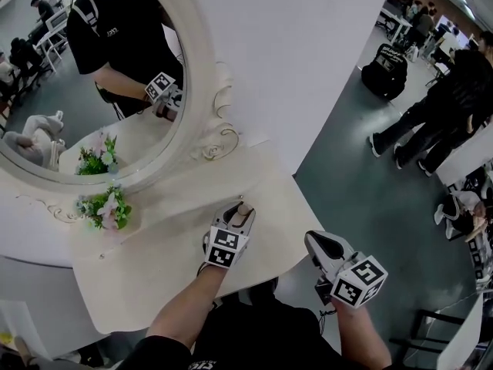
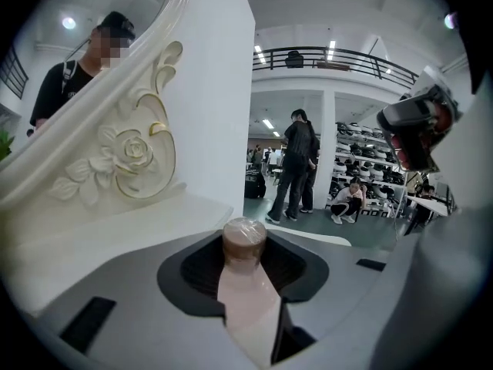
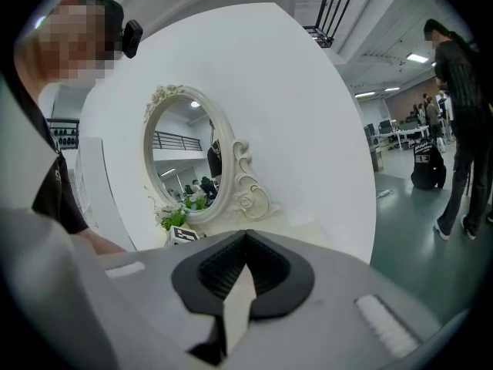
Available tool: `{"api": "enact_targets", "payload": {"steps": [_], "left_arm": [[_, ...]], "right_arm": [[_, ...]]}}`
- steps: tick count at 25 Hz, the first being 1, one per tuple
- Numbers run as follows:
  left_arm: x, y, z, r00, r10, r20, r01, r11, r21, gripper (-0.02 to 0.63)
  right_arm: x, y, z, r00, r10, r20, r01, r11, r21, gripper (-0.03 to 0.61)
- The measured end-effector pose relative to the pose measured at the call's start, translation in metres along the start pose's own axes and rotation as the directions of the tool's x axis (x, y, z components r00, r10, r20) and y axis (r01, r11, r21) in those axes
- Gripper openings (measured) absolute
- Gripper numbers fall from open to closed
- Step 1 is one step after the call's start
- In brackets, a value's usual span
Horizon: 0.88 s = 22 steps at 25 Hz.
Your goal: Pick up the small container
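Note:
The small container [image 1: 245,207] is a little brown pot with a clear-wrapped top [image 2: 245,241]. It sits between the dark pads of my left gripper [image 1: 239,216], which is shut on it above the cream vanity table [image 1: 154,276], near the table's right part. In the left gripper view the pot fills the gap between the two grey jaws. My right gripper [image 1: 321,243] hangs off the table's right front edge, over the floor. Its jaw tips meet with nothing between them [image 3: 245,236].
An oval mirror with an ornate cream frame [image 1: 202,91] stands at the back against a white wall. A small bunch of flowers [image 1: 106,208] sits at the mirror's foot, left of my left gripper. People [image 1: 447,106] and a black bag [image 1: 385,72] are on the grey floor to the right.

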State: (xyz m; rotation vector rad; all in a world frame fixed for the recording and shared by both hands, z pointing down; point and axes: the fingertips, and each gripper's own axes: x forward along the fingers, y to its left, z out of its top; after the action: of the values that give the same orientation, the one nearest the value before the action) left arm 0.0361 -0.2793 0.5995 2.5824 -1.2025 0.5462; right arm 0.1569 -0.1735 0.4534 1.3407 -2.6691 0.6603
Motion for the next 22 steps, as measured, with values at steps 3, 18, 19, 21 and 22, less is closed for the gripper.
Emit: {"api": "enact_targets", "payload": {"steps": [3,18,19,21,22], "left_arm": [[-0.014,-0.004,0.017,1.000,-0.015,0.018,0.015,1.000,0.019,0.143],[-0.123,0.005,0.079,0.995,-0.073,0.062,0.068,0.995,0.080,0.141],[-0.130,0.005,0.082,0.995,-0.078,0.062,0.072,0.994,0.082,0.141],[-0.142,0.006,0.089,0.994,-0.086,0.068,0.079,0.993,0.087,0.141],[-0.147,0.006,0.092,0.993,-0.088,0.074,0.082,0.993,0.087,0.141]], "right_arm": [[0.004,0.010,0.003,1.000,0.011,0.011,-0.011,1.000,-0.007,0.011],[0.008,0.074,0.010,0.993,-0.006,0.121,0.010,1.000,-0.025,0.011],[0.007,0.079,0.011,0.992,-0.005,0.129,0.009,1.000,-0.028,0.009],[0.005,0.086,0.013,0.990,-0.002,0.144,0.006,1.000,-0.031,0.009],[0.003,0.088,0.013,0.989,-0.001,0.148,0.005,1.000,-0.031,0.009]]}}
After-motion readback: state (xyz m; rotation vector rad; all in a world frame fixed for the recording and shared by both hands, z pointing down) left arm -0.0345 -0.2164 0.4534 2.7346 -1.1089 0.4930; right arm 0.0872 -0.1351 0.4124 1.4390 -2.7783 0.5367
